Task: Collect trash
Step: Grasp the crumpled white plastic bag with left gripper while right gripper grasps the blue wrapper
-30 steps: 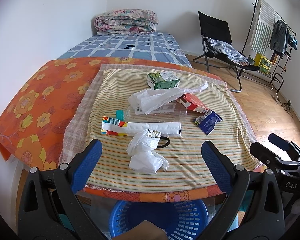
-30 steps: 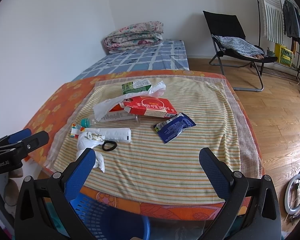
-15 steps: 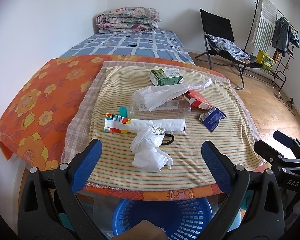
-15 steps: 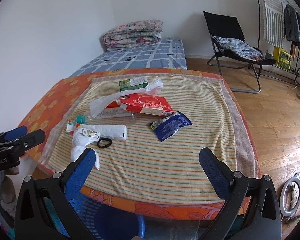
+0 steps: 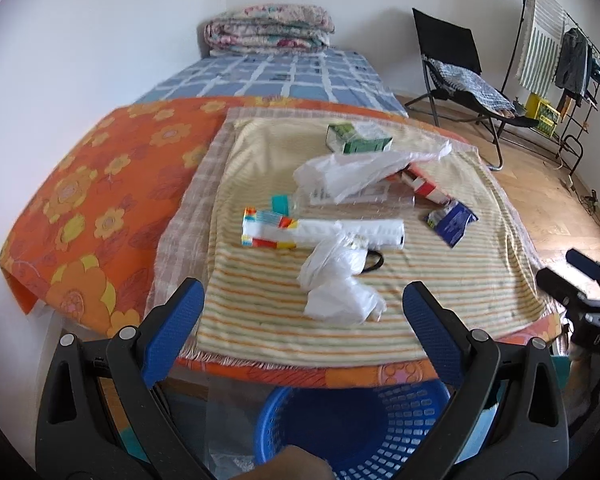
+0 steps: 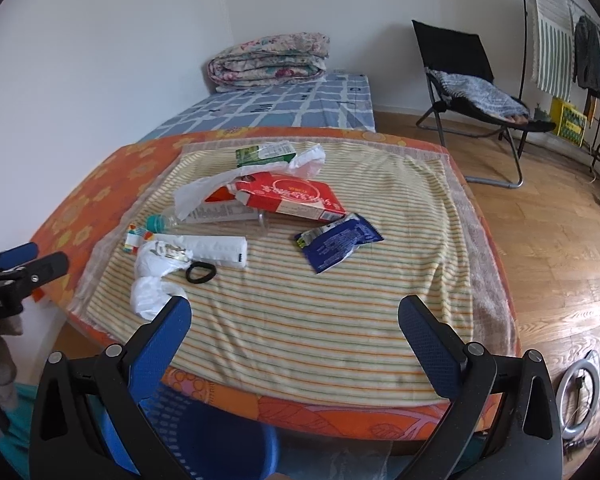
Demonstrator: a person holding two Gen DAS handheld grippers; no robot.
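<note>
Trash lies on a striped cloth over a table: a crumpled white plastic bag nearest me, a white tube with a colourful end, a clear bottle, a white bag, a green carton, a red box and a blue wrapper. A black hair tie lies by the crumpled bag. My left gripper is open and empty, in front of the crumpled bag. My right gripper is open and empty over the table's near edge.
A blue basket stands on the floor under the table's near edge. An orange flowered cloth covers the table's left side. A bed lies behind, a black chair and a clothes rack at the right.
Both grippers have drawn slightly back and tilted, so the table sits a little lower in view. Nothing on the table has moved.
</note>
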